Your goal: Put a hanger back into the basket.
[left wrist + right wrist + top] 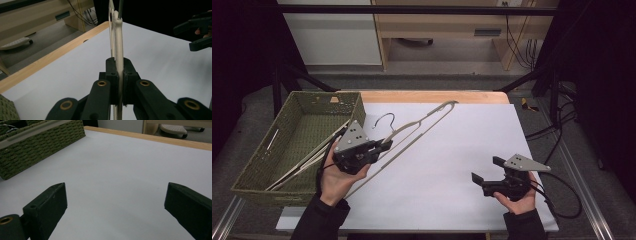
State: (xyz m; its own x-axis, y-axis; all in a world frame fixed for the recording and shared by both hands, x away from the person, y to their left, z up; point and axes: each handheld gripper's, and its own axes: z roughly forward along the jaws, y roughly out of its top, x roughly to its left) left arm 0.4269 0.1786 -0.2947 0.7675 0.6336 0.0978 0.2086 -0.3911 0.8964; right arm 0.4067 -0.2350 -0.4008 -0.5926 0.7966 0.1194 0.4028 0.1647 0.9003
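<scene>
Clamping a beige clothes hanger (pixel 419 131) beside the green wicker basket (pixel 294 140), apparently to stow it, the left gripper (pixel 384 145) works while the right gripper (pixel 485 169) waits, jaws spread and empty.

The left claw (pixel 384 145) is matt black, built of chunky moulded links. In the left gripper view brass-coloured bushings sit in the pivot holes of its curved arms, and small dark screw heads mark the blocks behind the pads. A grey three-cornered plate (pixel 351 135) with several small holes tops its body. The right claw (pixel 484 169) has the same black build and its own grey plate (pixel 526 163); its pads are plain rectangular blocks, one brass bushing at a link. A black cable (pixel 568 199) loops from it. The person wears dark long sleeves (pixel 319 220).
</scene>
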